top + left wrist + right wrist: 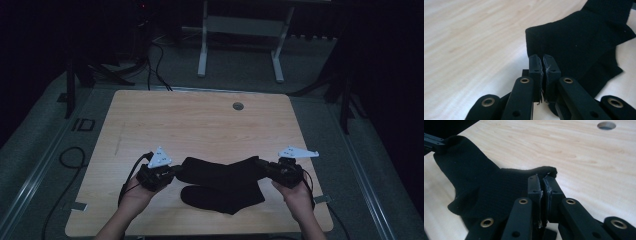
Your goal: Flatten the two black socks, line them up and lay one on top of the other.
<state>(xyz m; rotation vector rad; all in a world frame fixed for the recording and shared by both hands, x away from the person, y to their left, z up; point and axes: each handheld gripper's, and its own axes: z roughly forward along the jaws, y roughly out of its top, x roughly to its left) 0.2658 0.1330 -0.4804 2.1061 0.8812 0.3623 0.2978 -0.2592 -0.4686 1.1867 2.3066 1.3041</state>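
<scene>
Wooden table (200, 125) under me, pale grain, most of its top bare. Round cable hole (238, 106) near the far edge, middle; seen again from my right gripper view, top right corner. Dark carpeted floor around the table; a white frame stand (240, 40) beyond the far edge, well apart from the work. Black cables (70, 160) loop on the floor at the left side.

Black sock (222, 172) stretched between my two claws, near the table's near edge. A second black sock (225, 197) lies flat on the wood just under and in front of it; cannot tell whether the two touch.

Left gripper (541, 62): jaws pressed together on one end of the stretched sock, cloth pinched between the pads. Right gripper (543, 181): jaws likewise clamped on the other end, a curl of fabric poking past the tips.

Nothing stands between the claws and the sock. My hands come in from the near edge.
</scene>
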